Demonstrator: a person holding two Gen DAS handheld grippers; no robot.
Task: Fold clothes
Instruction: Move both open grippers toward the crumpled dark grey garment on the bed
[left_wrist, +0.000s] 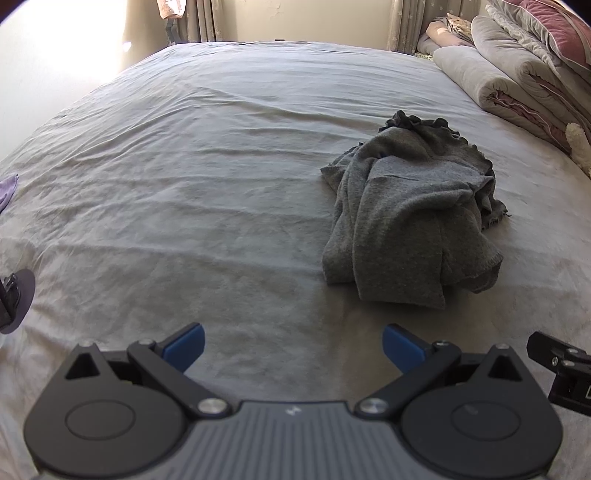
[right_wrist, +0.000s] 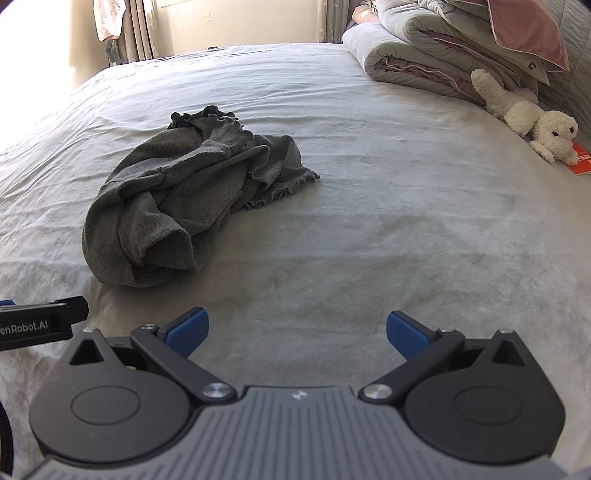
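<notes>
Presently, my left gripper (left_wrist: 293, 347) hovers low over the bed sheet (left_wrist: 184, 184), its blue fingertips (left_wrist: 184, 347) spread wide with nothing between them. My right gripper (right_wrist: 297, 334) is in the same condition: jaws wide apart, holding nothing, only bare sheet in the gap.

A grey garment (left_wrist: 410, 214) lies crumpled in a heap on the bed, unfolded, with a frilled edge showing at its far side. It sits ahead and to the right of my left gripper, ahead and to the left of my right one, so roughly between the two, apart from both.

Rolled bedding (right_wrist: 424, 48) is stacked along the right edge of the bed. A white stuffed toy (right_wrist: 532, 118) rests against it, with a red item (right_wrist: 580, 162) just beside the toy. A scrap of purple cloth (left_wrist: 7, 190) shows at the far left edge.
</notes>
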